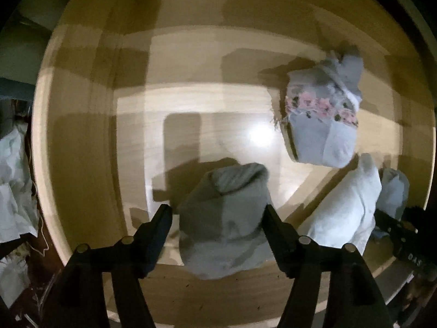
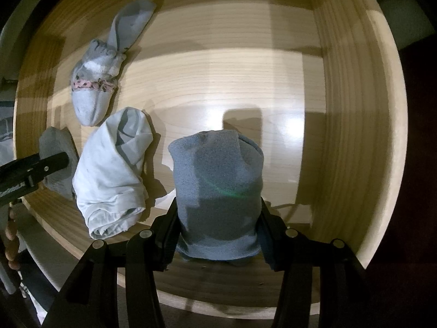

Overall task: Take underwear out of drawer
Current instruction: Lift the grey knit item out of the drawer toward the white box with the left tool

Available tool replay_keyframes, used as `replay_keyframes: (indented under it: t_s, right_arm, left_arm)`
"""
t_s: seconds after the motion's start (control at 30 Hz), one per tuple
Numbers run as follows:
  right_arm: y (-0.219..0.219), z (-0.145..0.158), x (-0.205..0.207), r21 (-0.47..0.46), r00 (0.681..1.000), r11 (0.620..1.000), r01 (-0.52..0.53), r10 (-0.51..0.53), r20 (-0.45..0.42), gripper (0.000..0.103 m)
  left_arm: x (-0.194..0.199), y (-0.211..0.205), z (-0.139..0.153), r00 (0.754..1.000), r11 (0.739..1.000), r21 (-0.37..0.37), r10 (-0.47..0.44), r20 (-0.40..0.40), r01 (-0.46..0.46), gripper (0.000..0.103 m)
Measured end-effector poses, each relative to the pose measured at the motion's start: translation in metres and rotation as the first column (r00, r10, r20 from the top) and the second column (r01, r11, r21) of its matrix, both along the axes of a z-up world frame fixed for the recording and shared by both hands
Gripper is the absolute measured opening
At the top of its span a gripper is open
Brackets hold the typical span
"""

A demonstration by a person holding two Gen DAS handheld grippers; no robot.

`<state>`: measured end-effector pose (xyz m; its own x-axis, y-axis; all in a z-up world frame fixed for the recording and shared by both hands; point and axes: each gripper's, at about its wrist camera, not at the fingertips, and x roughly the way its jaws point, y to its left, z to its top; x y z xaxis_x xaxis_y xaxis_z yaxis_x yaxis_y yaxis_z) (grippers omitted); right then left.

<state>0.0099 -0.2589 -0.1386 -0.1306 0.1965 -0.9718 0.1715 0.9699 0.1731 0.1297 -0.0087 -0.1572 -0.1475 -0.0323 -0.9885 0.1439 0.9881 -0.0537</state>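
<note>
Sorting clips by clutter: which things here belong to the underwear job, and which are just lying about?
Job: drawer, grey roll, blue roll, white roll, flowered roll, left gripper, right gripper.
Lying about: crumpled white cloth outside the drawer.

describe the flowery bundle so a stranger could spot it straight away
Look inside the wooden drawer. The flowery bundle lies beside the white roll. It alone has a pink floral band across its pale grey-blue fabric.

Place: a home, likely a bedroom.
Evidence: pale wooden drawer (image 2: 355, 109) holding rolled underwear (image 2: 112, 175) and socks (image 2: 92, 82).
</note>
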Motion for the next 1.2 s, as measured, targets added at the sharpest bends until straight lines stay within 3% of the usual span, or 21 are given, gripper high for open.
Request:
replay_keyframes:
  t_s: [0.1, 0.2, 0.3, 0.43, 0.7, 1.0, 1.2]
  right_arm:
    - [-0.001, -0.001, 0.0, 0.003, 1.0, 1.0, 0.001, -0.001, 0.001, 0.048]
    - [-0.003, -0.001, 0.0, 0.004, 1.0, 1.0, 0.0, 0.0, 0.0, 0.048]
    - [-0.003, -0.001, 0.0, 0.004, 1.0, 1.0, -0.001, 0.001, -0.001, 0.048]
    - [-0.004, -0.001, 0.0, 0.002, 1.0, 1.0, -0.001, 0.001, -0.001, 0.048]
    - [-0.001, -0.001, 0.001, -0.02, 1.0, 1.0, -0.012, 0.012, -0.004, 0.049]
    - [0.012, 0.008, -0.002, -0.079, 0.998, 0.996, -0.044, 0.047, 0.03, 0.047]
    - [0.019, 0.02, -0.004, -0.126, 0.995, 0.991, -0.042, 0.052, 0.079, 0.045]
  left_arm:
    - [0.003, 0.013, 0.002, 0.998, 0.998, -0.034, 0.053, -0.025, -0.054, 0.069]
    - [0.002, 0.016, 0.004, 0.999, 0.998, -0.04, 0.049, -0.022, -0.05, 0.069]
    - [0.0, 0.012, 0.005, 1.0, 0.998, -0.064, 0.026, -0.009, -0.027, 0.05]
    - [-0.007, 0.007, 0.013, 1.0, 0.999, -0.043, -0.013, 0.017, 0.014, 0.043]
    - [-0.028, -0.005, 0.047, 0.989, 0.996, -0.046, -0.075, 0.128, 0.081, 0.041]
    - [-0.049, -0.008, 0.121, 0.939, 0.987, -0.073, -0.112, 0.324, 0.143, 0.041]
    - [-0.052, -0.003, 0.148, 0.899, 0.983, -0.064, -0.132, 0.419, 0.174, 0.041]
